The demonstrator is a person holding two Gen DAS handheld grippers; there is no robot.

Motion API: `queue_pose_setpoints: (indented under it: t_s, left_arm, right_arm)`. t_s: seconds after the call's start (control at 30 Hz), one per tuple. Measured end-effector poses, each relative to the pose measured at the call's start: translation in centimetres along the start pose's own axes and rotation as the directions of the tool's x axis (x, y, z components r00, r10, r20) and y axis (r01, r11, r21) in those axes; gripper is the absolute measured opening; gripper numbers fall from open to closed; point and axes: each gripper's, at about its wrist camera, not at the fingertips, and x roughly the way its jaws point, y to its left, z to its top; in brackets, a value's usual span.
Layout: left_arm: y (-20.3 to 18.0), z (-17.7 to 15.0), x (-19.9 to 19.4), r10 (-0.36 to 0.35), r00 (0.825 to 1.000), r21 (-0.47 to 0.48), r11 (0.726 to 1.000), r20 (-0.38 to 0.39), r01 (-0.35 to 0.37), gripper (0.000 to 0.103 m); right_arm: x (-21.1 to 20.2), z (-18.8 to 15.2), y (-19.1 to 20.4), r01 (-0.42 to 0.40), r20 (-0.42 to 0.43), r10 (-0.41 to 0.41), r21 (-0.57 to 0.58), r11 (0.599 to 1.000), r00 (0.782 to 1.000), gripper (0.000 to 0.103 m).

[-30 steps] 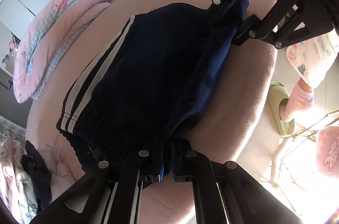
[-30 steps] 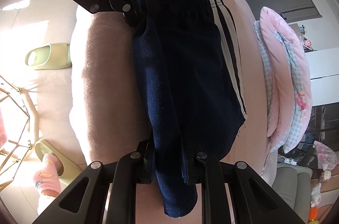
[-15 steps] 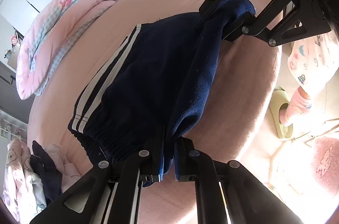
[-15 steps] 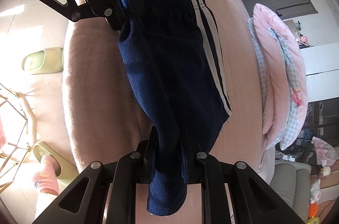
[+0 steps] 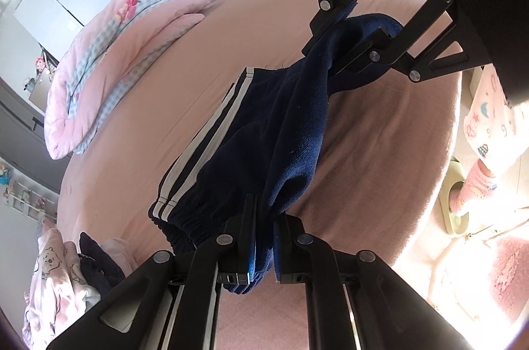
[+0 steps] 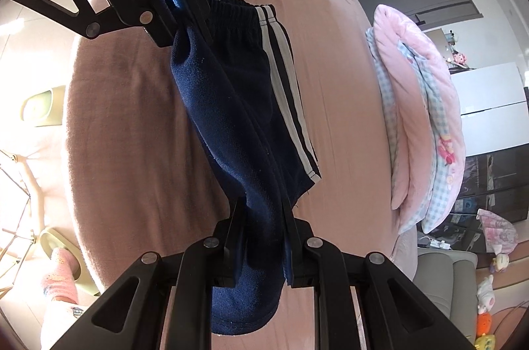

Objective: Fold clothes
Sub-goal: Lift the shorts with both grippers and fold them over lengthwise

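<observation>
Navy shorts with white side stripes hang between my two grippers above the pink bed. My left gripper is shut on the elastic waistband end. My right gripper is shut on the hem end of the shorts. The right gripper also shows at the top right of the left wrist view, and the left gripper at the top left of the right wrist view. The striped side of the shorts sags down toward the bed; the gripped edge is lifted.
A folded pink and blue checked quilt lies along the far side of the bed. A heap of other clothes sits by the waistband end. The bed edge is near, with a person's pink-socked foot in a green slipper on the floor.
Both grippers have lifted the shorts higher off the bed and moved toward the quilt side. The fabric hangs more bunched between them. Both stay shut.
</observation>
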Motion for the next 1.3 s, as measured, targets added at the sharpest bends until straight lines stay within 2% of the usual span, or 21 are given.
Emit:
queue_pose_setpoints:
  t_s: [0.2,0.33,0.67,0.87,1.0,1.3]
  left_arm:
    - [1.7,-0.6,-2.3,-0.007,1.0,-0.07,0.998,0.026,0.009,0.008]
    - [2.3,-0.7,-3.8,-0.012,0.999,-0.084,0.996,0.035,0.015,0.008]
    - [5.4,-0.4,-2.1,-0.062,0.998,-0.109,0.992,0.022,0.064,0.008]
    - [7.4,0.5,-2.6,-0.098,0.995,-0.14,0.985,0.033,0.102,0.008]
    - [8.8,1.1,-1.4,-0.13,0.992,-0.136,0.982,0.008,0.129,0.008]
    - [12.9,1.6,1.5,-0.268,0.963,-0.276,0.927,-0.016,0.253,0.009]
  right_arm:
    - [-0.9,0.4,-0.5,0.021,0.011,-0.021,0.002,1.0,1.0,0.017]
    - [-1.2,0.4,-1.6,0.016,0.027,-0.017,0.022,1.0,0.999,0.017]
    - [-1.1,0.7,-3.4,-0.014,0.047,0.011,0.058,0.998,0.999,0.017]
    - [-0.7,0.8,-5.4,-0.023,0.059,0.014,0.146,0.989,0.998,0.021]
    - [-0.4,0.7,-6.9,-0.063,0.074,0.048,0.207,0.976,0.996,0.024]
    - [1.4,0.3,-9.8,-0.13,0.084,0.106,0.367,0.921,0.991,0.03]
